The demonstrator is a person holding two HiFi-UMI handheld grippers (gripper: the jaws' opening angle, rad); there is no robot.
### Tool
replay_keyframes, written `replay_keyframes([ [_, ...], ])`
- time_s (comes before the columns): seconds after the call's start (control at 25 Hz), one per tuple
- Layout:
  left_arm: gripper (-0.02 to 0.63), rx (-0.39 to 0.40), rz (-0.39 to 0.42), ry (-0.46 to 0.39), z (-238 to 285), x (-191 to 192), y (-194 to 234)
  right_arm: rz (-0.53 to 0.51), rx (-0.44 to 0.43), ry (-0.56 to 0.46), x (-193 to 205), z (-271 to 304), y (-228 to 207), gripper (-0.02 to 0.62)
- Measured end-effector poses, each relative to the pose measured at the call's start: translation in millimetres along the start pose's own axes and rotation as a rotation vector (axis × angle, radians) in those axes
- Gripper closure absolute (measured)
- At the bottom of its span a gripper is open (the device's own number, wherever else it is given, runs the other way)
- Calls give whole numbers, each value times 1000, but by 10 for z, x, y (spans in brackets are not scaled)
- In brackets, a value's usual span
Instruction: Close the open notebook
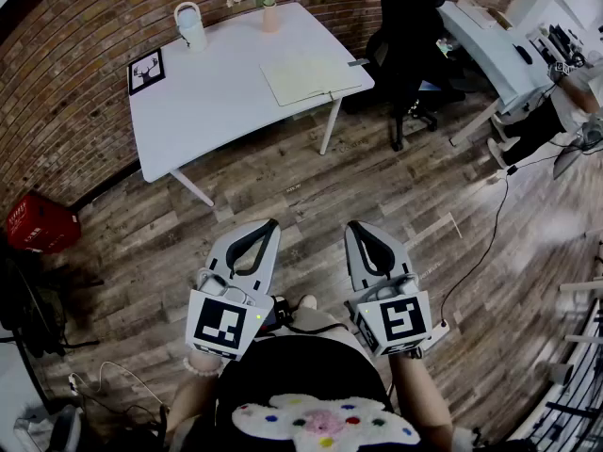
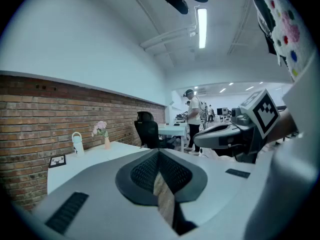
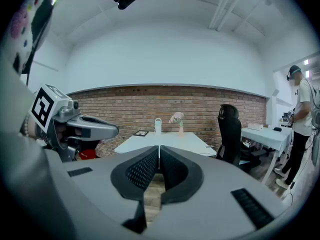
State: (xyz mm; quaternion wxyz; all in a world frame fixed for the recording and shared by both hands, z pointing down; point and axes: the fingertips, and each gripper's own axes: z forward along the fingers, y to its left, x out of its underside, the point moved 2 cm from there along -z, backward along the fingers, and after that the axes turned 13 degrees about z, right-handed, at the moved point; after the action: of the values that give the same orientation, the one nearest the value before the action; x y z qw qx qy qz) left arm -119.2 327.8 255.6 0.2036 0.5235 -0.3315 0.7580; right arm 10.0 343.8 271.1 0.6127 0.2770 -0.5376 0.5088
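Head view: on my head, steeply down onto floor (image 1: 311,186); white table (image 1: 217,92) far ahead. Both gripper views: low, near level along my jaws, table well off. Left gripper view catches right gripper (image 2: 197,140); right gripper view catches left gripper (image 3: 116,130). All three share table and brick wall (image 1: 75,55).

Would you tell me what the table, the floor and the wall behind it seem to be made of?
The table: smooth white matte top, probably laminate or painted board. The floor: wood-look planks with visible seams; real wood or vinyl, unclear. The wall: red-brown brick with mortar lines.
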Motion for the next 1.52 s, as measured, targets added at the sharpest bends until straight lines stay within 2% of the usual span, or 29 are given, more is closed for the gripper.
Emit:
replay_keyframes([
  [0.16,589,-8,-23,-9,3,-20,14,-12,-9,-43,-76,29,58,558],
  [0.44,589,-1,-3,1,8,12,-7,-29,-4,-43,-43,17,69,558],
  [0.84,589,-12,-33,-5,63,-59,-66,-23,-4,-55,-50,-30,-17,558],
  [1.0,589,-18,-32,-9,117,-104,-114,14,7,-28,-17,-61,-108,558],
  [1.12,589,-25,-29,-7,160,-135,-161,33,4,-43,-32,-77,-185,558],
  [1.28,589,-37,-25,-14,187,-170,-236,0,-7,-25,5,-134,-251,558],
  [1.52,589,-61,-39,-27,254,-173,-318,-55,-17,-52,-4,-218,-345,558],
])
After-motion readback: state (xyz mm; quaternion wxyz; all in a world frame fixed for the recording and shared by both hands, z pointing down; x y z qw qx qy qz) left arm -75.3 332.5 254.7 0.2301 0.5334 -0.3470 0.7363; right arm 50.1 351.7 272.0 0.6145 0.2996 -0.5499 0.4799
